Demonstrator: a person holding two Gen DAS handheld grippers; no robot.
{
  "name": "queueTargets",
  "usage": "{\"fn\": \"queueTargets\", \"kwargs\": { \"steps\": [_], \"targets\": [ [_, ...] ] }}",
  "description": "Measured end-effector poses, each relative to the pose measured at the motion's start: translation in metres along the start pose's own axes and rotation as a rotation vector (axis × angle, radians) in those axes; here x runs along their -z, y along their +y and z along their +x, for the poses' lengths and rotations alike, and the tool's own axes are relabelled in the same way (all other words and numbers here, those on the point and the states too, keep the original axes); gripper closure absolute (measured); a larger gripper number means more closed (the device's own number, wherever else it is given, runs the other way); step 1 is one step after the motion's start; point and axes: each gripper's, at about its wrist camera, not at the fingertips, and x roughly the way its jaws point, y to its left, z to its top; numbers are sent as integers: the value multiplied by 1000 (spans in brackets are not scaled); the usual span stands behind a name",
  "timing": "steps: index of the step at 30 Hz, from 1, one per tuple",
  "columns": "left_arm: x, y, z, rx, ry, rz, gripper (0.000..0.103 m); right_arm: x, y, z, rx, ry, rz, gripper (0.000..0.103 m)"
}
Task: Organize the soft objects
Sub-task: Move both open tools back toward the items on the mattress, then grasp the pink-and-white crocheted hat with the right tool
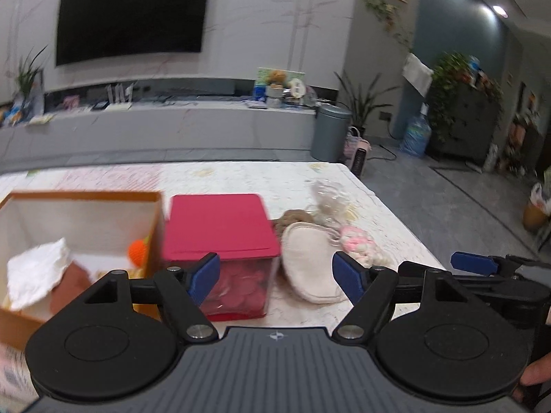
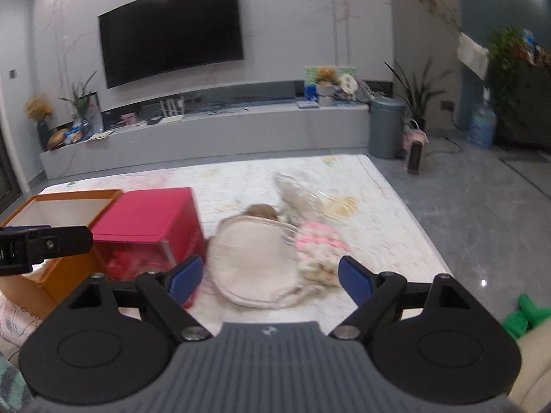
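Observation:
On the pale patterned table top (image 1: 241, 175) stands an orange box (image 1: 86, 195), open, with a white cloth (image 1: 38, 275) and an orange knitted ball (image 1: 137, 249) inside. A red-lidded clear box (image 1: 220, 223) stands to its right. Beyond that lie a cream fabric pouch (image 2: 255, 261), a pink and white knitted piece (image 2: 318, 241), a brown plush item (image 2: 261, 210) and a crinkled clear bag (image 2: 296, 189). My left gripper (image 1: 277, 277) is open before the red box and pouch, holding nothing. My right gripper (image 2: 270, 282) is open just in front of the pouch, empty.
The table's right edge (image 2: 413, 220) drops to a grey tiled floor with a grey bin (image 2: 385, 127) and a small heater (image 2: 415, 156). A green object (image 2: 523, 313) lies at the lower right. A long TV bench (image 2: 206, 134) runs along the far wall.

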Motion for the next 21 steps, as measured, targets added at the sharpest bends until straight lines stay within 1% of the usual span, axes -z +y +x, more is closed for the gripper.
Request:
{"fn": "queueTargets", "kwargs": {
  "steps": [2, 4, 6, 8, 11, 14, 16, 18, 19, 21],
  "targets": [
    [2, -13, 10, 8, 2, 53, 16, 2, -15, 3, -8, 25, 37, 18],
    [7, -29, 22, 21, 26, 104, 21, 4, -29, 8, -14, 49, 83, 18],
    [11, -40, 34, 41, 51, 140, 22, 5, -40, 14, -20, 77, 133, 18],
    [15, -48, 45, 43, 67, 168, 24, 4, -48, 22, -40, 101, 178, 19],
    [17, -56, 60, 35, 84, 231, 27, 3, -54, 34, -46, 130, 208, 20],
    [12, -59, 76, 39, 104, 284, 27, -2, -58, 45, -39, 141, 211, 20],
    [7, -61, 86, 41, 118, 299, 27, -7, -57, 51, -20, 141, 180, 20],
    [0, -62, 95, 41, 137, 325, 31, -13, -56, 64, 8, 158, 143, 20],
    [-4, -63, 100, 43, 143, 343, 34, -14, -58, 72, 13, 172, 147, 20],
    [-11, -64, 107, 50, 146, 369, 34, -16, -67, 85, -1, 200, 180, 20]
  ]
}}
